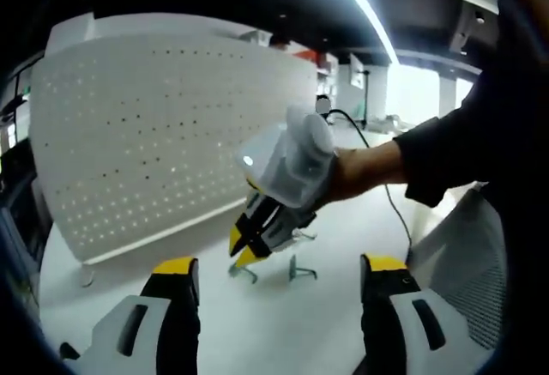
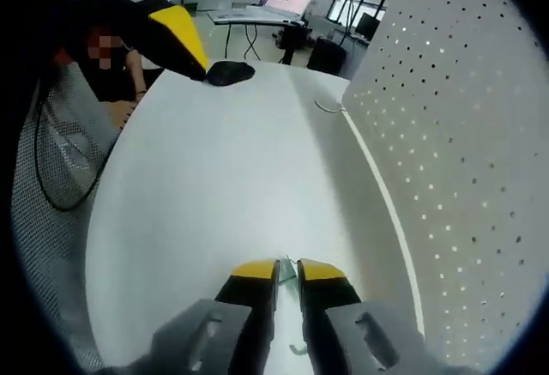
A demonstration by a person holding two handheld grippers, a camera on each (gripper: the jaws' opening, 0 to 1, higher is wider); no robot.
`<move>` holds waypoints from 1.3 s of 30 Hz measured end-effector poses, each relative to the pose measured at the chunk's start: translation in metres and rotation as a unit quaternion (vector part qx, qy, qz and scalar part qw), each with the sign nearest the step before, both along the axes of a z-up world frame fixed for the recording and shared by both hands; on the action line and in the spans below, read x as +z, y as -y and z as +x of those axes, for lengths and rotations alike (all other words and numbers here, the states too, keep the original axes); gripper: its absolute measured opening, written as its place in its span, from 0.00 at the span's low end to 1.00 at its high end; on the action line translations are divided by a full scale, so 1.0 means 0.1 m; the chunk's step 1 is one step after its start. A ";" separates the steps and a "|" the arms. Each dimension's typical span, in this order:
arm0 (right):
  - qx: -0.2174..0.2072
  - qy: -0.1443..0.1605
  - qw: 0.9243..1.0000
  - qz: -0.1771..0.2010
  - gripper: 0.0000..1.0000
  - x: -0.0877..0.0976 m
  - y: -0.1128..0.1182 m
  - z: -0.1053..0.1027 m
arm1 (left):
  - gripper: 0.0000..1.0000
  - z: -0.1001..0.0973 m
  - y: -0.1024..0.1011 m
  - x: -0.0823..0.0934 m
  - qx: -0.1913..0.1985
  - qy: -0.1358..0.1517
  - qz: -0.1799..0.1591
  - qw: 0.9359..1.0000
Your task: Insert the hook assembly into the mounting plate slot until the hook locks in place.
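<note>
The white perforated mounting plate point(image 1: 163, 143) stands upright on the white table point(image 1: 257, 332); the right gripper view has the plate point(image 2: 463, 152) along its right side. My right gripper point(image 2: 287, 272) is low over the table, its yellow-tipped jaws nearly together on a thin metal hook point(image 2: 289, 270). From the left gripper view, the right gripper point(image 1: 243, 248) is held by a hand and its tips point down at a hook point(image 1: 244, 270) on the table. Another hook point(image 1: 300, 269) lies beside it. My left gripper point(image 1: 280, 265) is open with nothing between its fingers.
A third small hook point(image 1: 305, 236) lies further back. A black object point(image 2: 230, 72) sits at the table's far end, and a small wire piece point(image 2: 328, 106) lies near the plate's foot. A mesh chair point(image 1: 480, 255) and a cable point(image 2: 60, 195) are beside the table.
</note>
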State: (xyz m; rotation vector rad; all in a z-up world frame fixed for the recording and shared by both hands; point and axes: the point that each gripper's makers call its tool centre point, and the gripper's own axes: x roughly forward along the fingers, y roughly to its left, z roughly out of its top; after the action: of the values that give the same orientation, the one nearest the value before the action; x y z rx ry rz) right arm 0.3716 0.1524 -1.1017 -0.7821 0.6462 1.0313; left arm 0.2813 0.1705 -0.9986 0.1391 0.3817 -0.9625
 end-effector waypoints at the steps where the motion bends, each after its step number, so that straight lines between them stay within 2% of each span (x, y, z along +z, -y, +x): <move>1: 0.000 -0.001 1.000 0.000 0.07 -0.01 0.00 0.00 | 0.78 0.00 0.00 0.00 0.000 0.000 0.000 1.000; 23: 0.025 -0.006 0.999 -0.030 0.02 -0.17 -0.03 0.04 | 0.77 0.01 -0.02 0.02 0.003 0.001 -0.003 1.000; 31: 0.051 0.015 0.997 -0.057 0.02 -0.15 -0.03 0.04 | 0.77 0.01 -0.01 0.02 0.001 0.000 -0.003 1.000; 39: 0.070 0.016 0.995 -0.072 0.01 -0.19 -0.02 0.03 | 0.77 0.01 -0.02 0.04 0.003 0.001 -0.008 1.000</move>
State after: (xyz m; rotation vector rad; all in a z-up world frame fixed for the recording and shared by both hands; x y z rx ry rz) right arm 0.3747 0.1539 -1.1209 -0.9792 0.6513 1.1058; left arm 0.2825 0.1722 -0.9946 0.1232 0.3727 -0.9585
